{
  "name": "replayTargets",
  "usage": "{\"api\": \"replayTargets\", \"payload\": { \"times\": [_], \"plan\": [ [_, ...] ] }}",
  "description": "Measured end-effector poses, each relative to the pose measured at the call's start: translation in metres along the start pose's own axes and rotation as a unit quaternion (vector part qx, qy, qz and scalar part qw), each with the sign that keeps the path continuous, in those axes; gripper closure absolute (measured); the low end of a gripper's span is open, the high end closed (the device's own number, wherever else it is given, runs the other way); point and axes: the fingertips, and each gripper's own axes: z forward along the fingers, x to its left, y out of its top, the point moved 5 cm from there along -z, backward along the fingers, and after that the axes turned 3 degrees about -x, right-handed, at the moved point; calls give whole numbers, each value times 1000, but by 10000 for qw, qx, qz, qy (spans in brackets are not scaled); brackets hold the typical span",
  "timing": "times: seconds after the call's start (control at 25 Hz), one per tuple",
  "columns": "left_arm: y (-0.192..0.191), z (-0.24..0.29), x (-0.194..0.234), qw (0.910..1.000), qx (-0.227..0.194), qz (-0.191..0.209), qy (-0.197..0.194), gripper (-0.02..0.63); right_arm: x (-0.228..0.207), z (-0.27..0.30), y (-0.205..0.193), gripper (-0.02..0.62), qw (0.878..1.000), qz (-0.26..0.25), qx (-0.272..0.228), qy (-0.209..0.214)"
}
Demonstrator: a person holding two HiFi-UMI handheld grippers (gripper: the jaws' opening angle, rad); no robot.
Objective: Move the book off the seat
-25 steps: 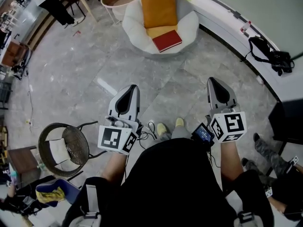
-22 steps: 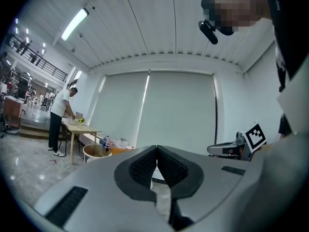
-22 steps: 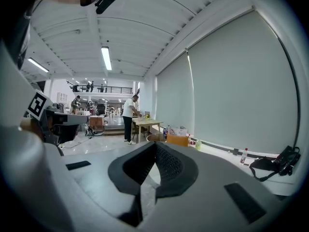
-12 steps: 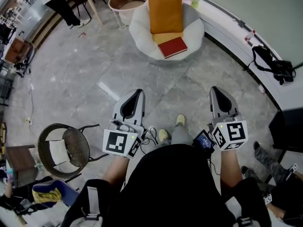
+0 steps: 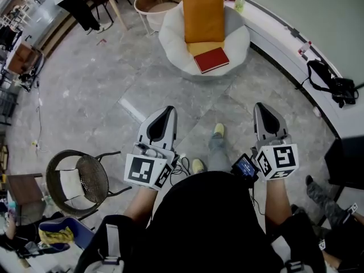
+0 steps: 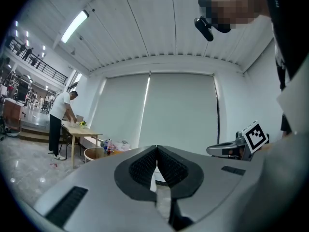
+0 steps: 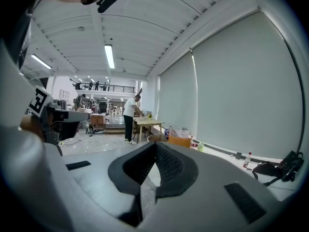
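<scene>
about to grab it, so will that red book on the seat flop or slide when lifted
The red book shows straight edges and a flat cover, so it probably stays stiff. It lies partly on the yellow cushion, so pressing down likely sinks it. It looks thin, probably light.

A red book (image 5: 211,60) lies near the front edge of the white seat (image 5: 170,38), before an upright orange cushion (image 5: 203,17). The left hand-held gripper (image 5: 165,110) and right hand-held gripper (image 5: 261,106) hang over the grey floor (image 5: 85,95), well apart from the seat.
</scene>
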Motion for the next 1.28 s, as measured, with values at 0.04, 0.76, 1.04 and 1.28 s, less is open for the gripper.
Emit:
{"api": "replayTargets", "payload": {
  "times": [0.04,0.76,1.04,1.28],
  "plan": [
    [-1,5,1,10000,-3,-8,3,592,-3,4,0,583,10000,9,5,-20],
    [-9,141,30,9996,279,7,-72,592,-91,112,5,583,9998,76,199,-21],
    [-5,192,42,9995,309,-30,41,592,-121,155,14,583,9997,118,215,75],
    [-6,236,41,9993,375,-4,91,592,-155,181,18,583,9996,162,202,130]
  ]
}}
